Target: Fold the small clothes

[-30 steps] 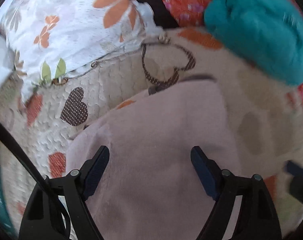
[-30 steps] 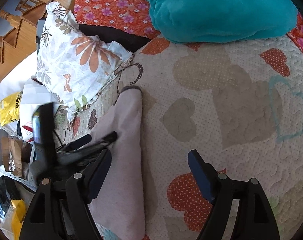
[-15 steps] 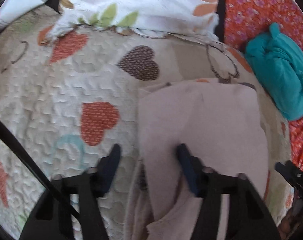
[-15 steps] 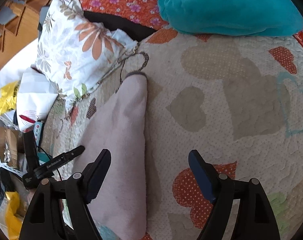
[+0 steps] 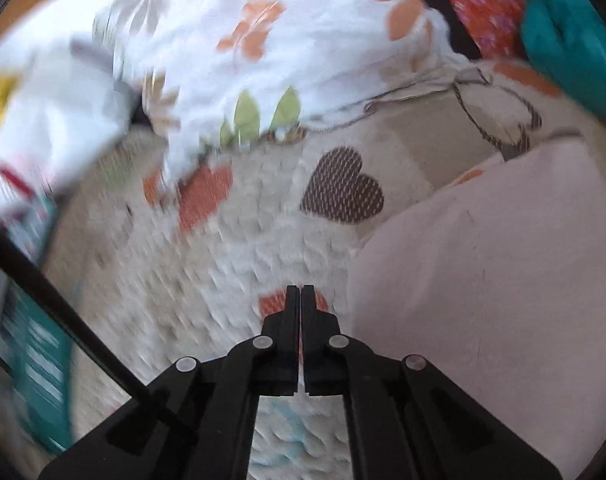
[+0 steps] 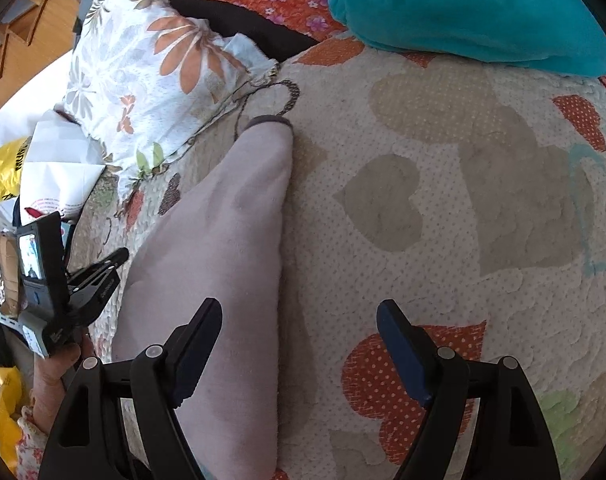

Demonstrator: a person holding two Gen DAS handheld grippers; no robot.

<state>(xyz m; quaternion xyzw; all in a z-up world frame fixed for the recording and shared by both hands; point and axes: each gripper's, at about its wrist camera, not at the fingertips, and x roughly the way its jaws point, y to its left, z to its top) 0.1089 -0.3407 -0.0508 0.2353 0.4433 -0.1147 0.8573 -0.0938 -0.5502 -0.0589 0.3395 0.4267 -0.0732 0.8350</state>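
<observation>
Pale pink garment (image 6: 223,248): folded long, lies on heart-print quilt (image 6: 443,200), grey cuff end near floral pillow (image 6: 143,76).
L gripper (image 5: 300,294): fingers pressed together, nothing between, over bare quilt just left of garment edge.
R gripper (image 6: 299,320): fingers wide, empty, straddling garment's right edge.
Open quilt to right; teal blanket (image 6: 463,4) at far edge.

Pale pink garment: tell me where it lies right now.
The pale pink garment lies flat on the heart-print quilt, left of centre in the right wrist view, its dark-edged end near the floral pillow.
</observation>
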